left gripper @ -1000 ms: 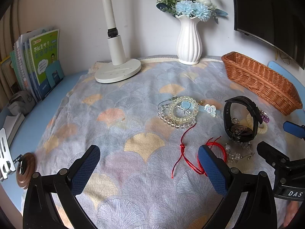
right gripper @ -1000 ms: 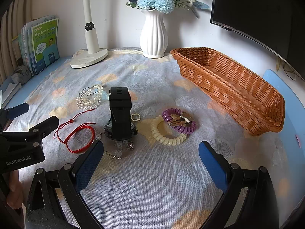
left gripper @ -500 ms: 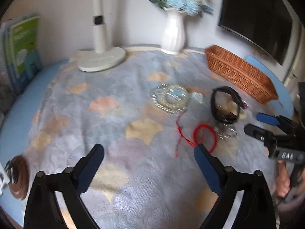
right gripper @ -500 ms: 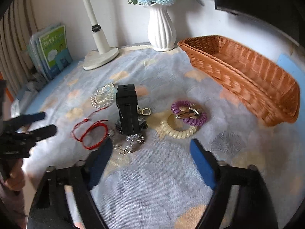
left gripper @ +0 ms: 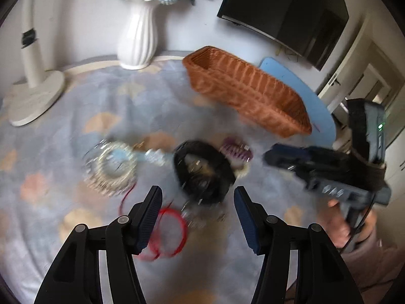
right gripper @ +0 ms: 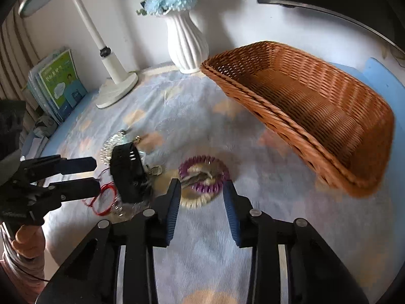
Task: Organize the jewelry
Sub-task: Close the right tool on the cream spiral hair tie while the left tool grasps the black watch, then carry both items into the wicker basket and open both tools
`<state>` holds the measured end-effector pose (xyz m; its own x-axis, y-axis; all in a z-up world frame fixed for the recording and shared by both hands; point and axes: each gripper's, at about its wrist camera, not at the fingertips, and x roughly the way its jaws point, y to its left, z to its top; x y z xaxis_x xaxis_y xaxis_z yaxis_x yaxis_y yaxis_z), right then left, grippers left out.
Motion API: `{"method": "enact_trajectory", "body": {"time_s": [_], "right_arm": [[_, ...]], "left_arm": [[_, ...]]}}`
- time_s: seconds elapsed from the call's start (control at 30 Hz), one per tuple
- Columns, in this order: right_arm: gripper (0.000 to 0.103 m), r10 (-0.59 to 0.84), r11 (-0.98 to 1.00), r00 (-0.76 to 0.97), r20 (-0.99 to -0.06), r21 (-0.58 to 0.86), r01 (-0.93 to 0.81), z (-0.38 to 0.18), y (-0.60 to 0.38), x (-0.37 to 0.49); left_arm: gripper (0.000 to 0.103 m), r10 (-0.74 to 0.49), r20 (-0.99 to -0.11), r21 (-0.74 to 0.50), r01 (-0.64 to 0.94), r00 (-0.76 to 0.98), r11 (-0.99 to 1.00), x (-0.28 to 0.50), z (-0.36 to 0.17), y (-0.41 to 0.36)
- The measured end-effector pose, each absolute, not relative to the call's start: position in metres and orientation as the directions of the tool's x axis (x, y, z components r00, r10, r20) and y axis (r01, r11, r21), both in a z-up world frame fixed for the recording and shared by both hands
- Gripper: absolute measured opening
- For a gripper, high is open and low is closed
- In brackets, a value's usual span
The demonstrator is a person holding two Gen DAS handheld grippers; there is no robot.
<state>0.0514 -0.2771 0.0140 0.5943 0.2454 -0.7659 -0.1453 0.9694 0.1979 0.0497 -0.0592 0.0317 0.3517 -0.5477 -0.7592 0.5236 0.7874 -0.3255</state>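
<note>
Lying just ahead of the right tongs, parted and empty: purple coil bracelet.

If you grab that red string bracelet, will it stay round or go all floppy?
Probably floppy. The red string bracelet is thin cord lying flat on the cloth with loose tails trailing away, so it would likely droop from the jaws. It looks very light. One catch: it lies right beside the black watch, so a tail might snag and drag it.
</note>
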Motion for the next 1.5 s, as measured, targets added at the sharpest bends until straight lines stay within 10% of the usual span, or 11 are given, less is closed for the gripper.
{"method": "enact_trajectory", "body": {"time_s": [0.27,0.37,0.53,0.8,0.97,1.27,1.5], "right_arm": [[0.035,0.300,0.953,0.553,-0.777,0.227,-0.199,0.004,-0.285,0.047],[0.035,0.331,0.941,0.516,-0.790,0.241,-0.236,-0.003,-0.274,0.040],[0.035,0.347,0.930,0.512,-0.786,0.216,-0.298,-0.003,-0.253,0.042],[0.033,0.270,0.934,0.507,-0.818,0.095,-0.344,-0.011,-0.231,0.064],[0.013,0.193,0.908,0.529,-0.827,-0.054,-0.416,-0.011,-0.215,0.039],[0.013,0.546,0.809,0.445,-0.710,0.310,-0.499,0.043,-0.266,-0.010],[0.013,0.338,0.937,0.688,-0.643,0.158,-0.313,0.100,-0.334,-0.001]], "left_arm": [[0.060,-0.565,-0.769,-0.397,0.470,0.298,0.788,0.077,0.015,-0.085],[0.034,-0.563,-0.779,-0.413,0.449,0.277,0.792,0.088,0.003,-0.092],[0.022,-0.558,-0.776,-0.402,0.452,0.293,0.796,0.088,0.002,-0.100],[0.016,-0.556,-0.777,-0.393,0.460,0.297,0.796,0.093,0.004,-0.089],[0.016,-0.542,-0.786,-0.374,0.468,0.299,0.801,0.089,0.006,-0.085],[0.016,-0.549,-0.774,-0.345,0.517,0.316,0.784,0.075,0.036,-0.085],[0.016,-0.558,-0.760,-0.278,0.609,0.333,0.743,0.096,0.089,-0.138]]}}
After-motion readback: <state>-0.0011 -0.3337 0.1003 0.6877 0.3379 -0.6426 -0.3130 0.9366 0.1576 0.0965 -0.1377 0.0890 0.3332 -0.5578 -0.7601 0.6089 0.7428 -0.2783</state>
